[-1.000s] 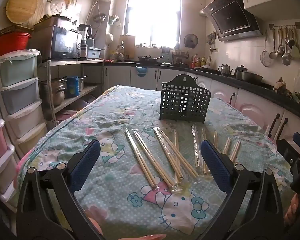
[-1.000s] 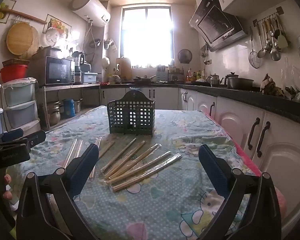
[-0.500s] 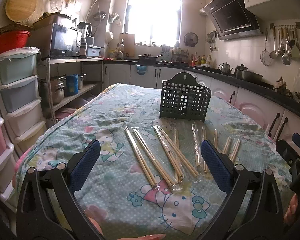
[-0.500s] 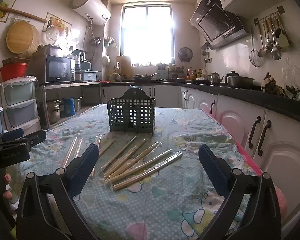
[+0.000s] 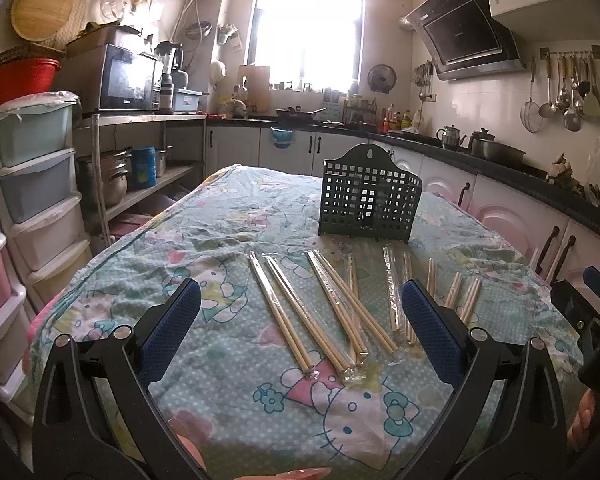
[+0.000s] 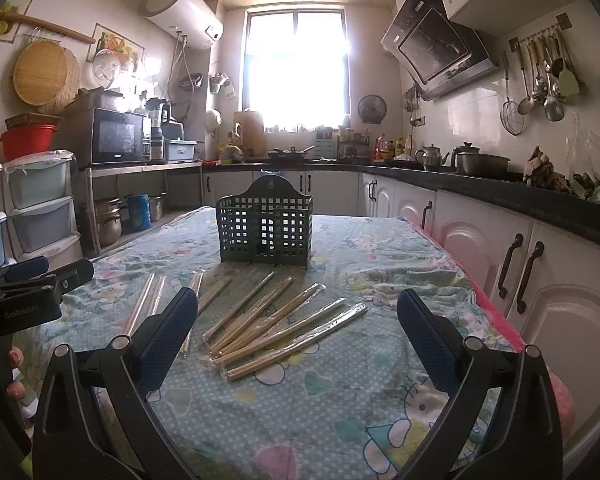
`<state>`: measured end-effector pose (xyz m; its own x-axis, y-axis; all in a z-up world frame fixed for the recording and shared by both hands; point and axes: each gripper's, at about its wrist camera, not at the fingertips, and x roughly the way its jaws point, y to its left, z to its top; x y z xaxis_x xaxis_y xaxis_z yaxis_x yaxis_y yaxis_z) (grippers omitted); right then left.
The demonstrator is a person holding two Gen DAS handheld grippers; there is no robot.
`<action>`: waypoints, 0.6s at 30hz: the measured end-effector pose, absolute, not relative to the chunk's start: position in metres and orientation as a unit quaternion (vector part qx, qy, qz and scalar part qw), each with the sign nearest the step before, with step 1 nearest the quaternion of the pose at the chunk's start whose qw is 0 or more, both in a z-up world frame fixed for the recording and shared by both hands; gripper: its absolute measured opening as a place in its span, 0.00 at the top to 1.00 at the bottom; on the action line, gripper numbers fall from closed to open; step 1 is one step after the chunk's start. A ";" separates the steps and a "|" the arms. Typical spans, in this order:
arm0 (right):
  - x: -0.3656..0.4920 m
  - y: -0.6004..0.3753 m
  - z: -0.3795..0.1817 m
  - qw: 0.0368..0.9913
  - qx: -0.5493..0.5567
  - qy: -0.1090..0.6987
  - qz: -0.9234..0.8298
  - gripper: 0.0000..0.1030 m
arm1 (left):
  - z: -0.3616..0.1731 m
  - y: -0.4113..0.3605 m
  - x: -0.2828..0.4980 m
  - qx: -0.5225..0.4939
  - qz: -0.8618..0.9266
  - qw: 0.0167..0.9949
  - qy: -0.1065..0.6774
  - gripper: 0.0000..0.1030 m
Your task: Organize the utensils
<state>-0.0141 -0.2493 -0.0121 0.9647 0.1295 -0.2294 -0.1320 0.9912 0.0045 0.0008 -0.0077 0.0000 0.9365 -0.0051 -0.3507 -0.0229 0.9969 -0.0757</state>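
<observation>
Several pairs of wooden chopsticks in clear wrappers [image 5: 332,308] lie spread on the table; they also show in the right wrist view [image 6: 276,324]. A dark green lattice utensil basket [image 5: 368,200] stands upright behind them, seen too in the right wrist view [image 6: 266,228]. My left gripper [image 5: 300,336] is open and empty, hovering above the table's near edge in front of the chopsticks. My right gripper [image 6: 296,332] is open and empty, likewise short of the chopsticks. Each gripper shows at the edge of the other's view.
The table wears a cartoon-print cloth [image 5: 204,264]. Plastic drawers [image 5: 32,208] and a shelf with a microwave [image 5: 128,80] stand left. Counter cabinets [image 6: 520,264] run close along the table's right side. Hanging ladles [image 6: 540,80] are on the right wall.
Both views have drifted very slightly; the grippers stay open and nothing on the table has moved.
</observation>
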 end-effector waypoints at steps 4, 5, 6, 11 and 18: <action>-0.014 -0.250 -0.012 0.991 -0.005 0.116 0.066 0.06 | -0.001 -0.008 0.002 -0.040 0.003 0.983 0.179 0.11; -0.014 -0.249 -0.012 0.991 -0.005 0.117 0.065 0.06 | -0.002 -0.007 0.002 -0.040 0.003 0.983 0.179 0.11; -0.014 -0.250 -0.012 0.991 -0.005 0.117 0.066 0.06 | -0.002 -0.008 0.002 -0.040 0.004 0.983 0.179 0.11; -0.014 -0.249 -0.012 0.991 -0.006 0.116 0.066 0.06 | -0.002 -0.007 0.002 -0.041 0.002 0.983 0.179 0.11; -0.013 -0.249 -0.013 0.991 -0.006 0.117 0.067 0.06 | -0.010 -0.004 0.007 -0.041 0.001 0.982 0.185 0.11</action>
